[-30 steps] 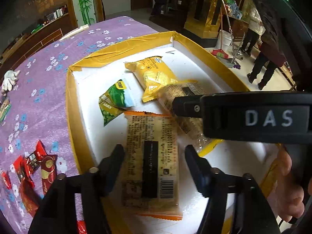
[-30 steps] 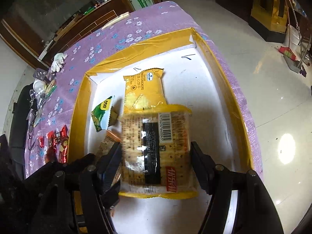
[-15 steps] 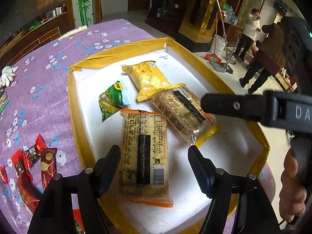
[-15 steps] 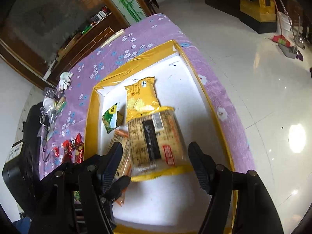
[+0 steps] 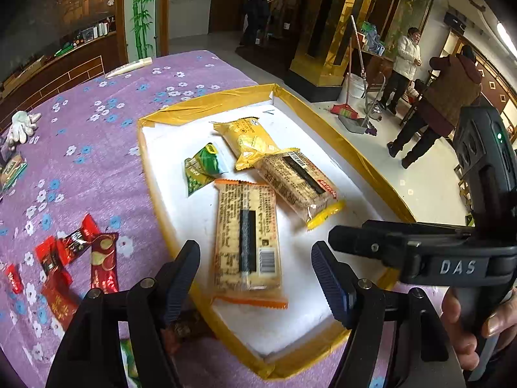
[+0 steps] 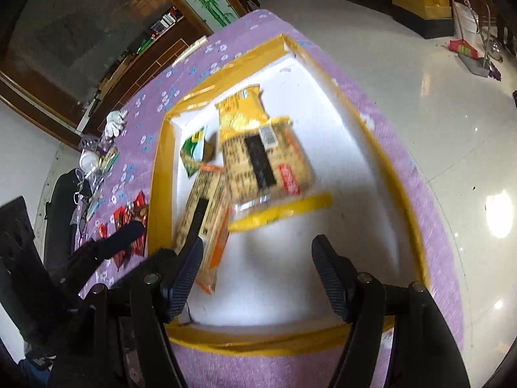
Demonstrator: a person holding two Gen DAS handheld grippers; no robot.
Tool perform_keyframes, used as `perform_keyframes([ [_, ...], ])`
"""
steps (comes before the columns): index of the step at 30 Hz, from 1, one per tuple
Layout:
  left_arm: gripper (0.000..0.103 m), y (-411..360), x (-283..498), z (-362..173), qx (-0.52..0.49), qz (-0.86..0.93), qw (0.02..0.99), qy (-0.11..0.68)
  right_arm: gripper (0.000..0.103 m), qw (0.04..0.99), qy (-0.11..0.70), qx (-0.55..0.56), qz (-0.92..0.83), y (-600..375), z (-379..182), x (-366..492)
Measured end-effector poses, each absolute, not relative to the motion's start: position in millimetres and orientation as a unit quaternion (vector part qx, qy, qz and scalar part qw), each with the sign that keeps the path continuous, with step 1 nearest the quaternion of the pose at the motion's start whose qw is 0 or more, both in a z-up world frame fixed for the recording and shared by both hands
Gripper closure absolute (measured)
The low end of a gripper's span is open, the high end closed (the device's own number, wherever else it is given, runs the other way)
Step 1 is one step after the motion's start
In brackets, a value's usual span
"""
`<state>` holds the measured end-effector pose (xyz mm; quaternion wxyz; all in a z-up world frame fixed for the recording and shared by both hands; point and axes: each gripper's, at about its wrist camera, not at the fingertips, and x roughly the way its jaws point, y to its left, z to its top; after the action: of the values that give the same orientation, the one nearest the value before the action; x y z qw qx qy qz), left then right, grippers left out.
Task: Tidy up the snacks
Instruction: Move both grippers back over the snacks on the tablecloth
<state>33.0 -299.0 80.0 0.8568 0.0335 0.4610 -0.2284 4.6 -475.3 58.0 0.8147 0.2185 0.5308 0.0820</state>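
Four snack packets are held in the white tray [image 5: 181,200] with yellow taped edges: a green packet [image 5: 203,168], a yellow packet [image 5: 248,139] and two long cracker packs [image 5: 247,236], one overlapping the yellow packet. Red snack packets [image 5: 74,258] are left on the purple tablecloth [image 5: 97,123] beside it. The left gripper [image 5: 255,278] and right gripper [image 6: 258,268] are kept wide, nothing between their fingers.

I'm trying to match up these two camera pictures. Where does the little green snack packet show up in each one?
Left wrist view: the green packet lies left of centre in the white tray, beside the yellow packet.
Right wrist view: the green packet sits in the tray's upper left corner area, again left of the yellow packet.
Shared landmark: the tray's yellow taped rim.
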Motion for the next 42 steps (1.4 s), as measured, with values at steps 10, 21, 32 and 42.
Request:
perform_keyframes([
  [10, 0.029, -275, 17, 88, 0.021, -0.231, 0.864, 0.447, 0.034, 0.811, 0.539, 0.211, 0.085, -458, 55, -12],
  [21, 0.029, -233, 6, 92, -0.022, -0.209, 0.872, 0.442, 0.034, 0.808, 0.55, 0.188, 0.1, -433, 55, -20],
  [32, 0.028, -161, 0, 78, -0.081, -0.144, 0.875, 0.454, 0.034, 0.805, 0.57, 0.139, 0.09, -408, 48, -25],
  [42, 0.028, -98, -2, 53, -0.105, -0.086, 0.868, 0.478, 0.033, 0.802, 0.576, 0.14, 0.079, -412, 48, -35],
])
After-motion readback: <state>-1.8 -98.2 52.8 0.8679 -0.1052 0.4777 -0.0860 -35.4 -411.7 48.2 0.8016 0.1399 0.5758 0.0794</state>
